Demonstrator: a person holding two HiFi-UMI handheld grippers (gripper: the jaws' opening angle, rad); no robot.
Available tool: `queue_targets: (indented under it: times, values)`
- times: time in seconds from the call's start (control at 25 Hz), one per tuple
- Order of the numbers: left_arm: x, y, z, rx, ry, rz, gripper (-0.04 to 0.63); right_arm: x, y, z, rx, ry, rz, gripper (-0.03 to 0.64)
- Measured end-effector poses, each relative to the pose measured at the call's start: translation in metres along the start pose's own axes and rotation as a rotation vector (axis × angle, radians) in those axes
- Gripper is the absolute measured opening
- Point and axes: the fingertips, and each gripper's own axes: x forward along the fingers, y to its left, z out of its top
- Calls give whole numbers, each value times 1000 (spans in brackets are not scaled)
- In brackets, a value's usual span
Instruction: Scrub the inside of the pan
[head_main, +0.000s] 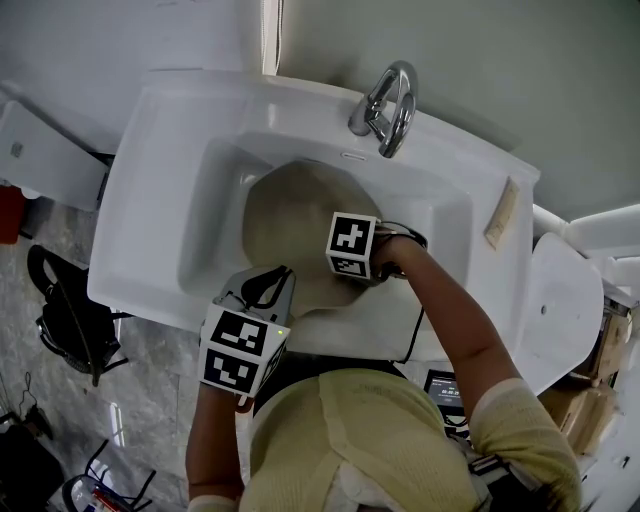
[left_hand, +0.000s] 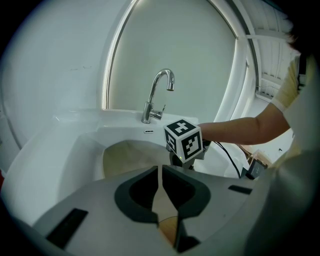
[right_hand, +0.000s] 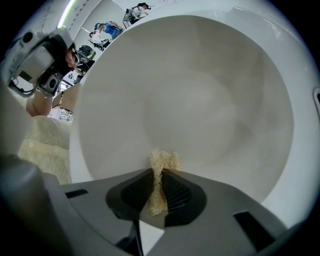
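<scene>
1. The sink (head_main: 160, 200) lies below and ahead of both claws, with its faucet (head_main: 385, 105) beyond them.
2. The pan (head_main: 290, 215) sits in the basin, mouth up. Its bowl spreads straight ahead of the right gripper (right_hand: 159, 172), and its near end runs back to the left gripper (left_hand: 161, 172). I judge its long axis runs from that end toward the faucet.
3. The left gripper is clenched on a thin beige part of the pan; rim or handle, I cannot tell.
4. The right gripper is nearer the inner wall. It pinches a fibrous scrub pad (right_hand: 161, 161), which pokes forward from its tips.

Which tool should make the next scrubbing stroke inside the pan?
Right: the right tool grips the scrubber inside the pan, while the left tool clamps the pan's near edge, steadying it.
</scene>
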Motion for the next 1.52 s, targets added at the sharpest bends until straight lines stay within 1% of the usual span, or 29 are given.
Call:
queue_targets:
  times: [0.2, 0.4, 0.88, 1.2, 1.52]
  values:
    - [-1, -4, 0, 2, -5, -4, 72, -1, 10, 2, -7, -2, 33, 74]
    - [-3, -6, -2, 3, -8, -5, 72, -4, 19, 6, -9, -37, 70, 74]
    - [-7, -14, -2, 13, -16, 1, 72, -19, 46, 18, 10, -186, 241, 73]
    - [-11, -15, 0, 16, -23, 8, 72, -27, 57, 23, -9, -237, 267, 74]
    - [-14, -14, -3, 18, -18, 18, 72, -38, 69, 27, -2, -326, 315, 74]
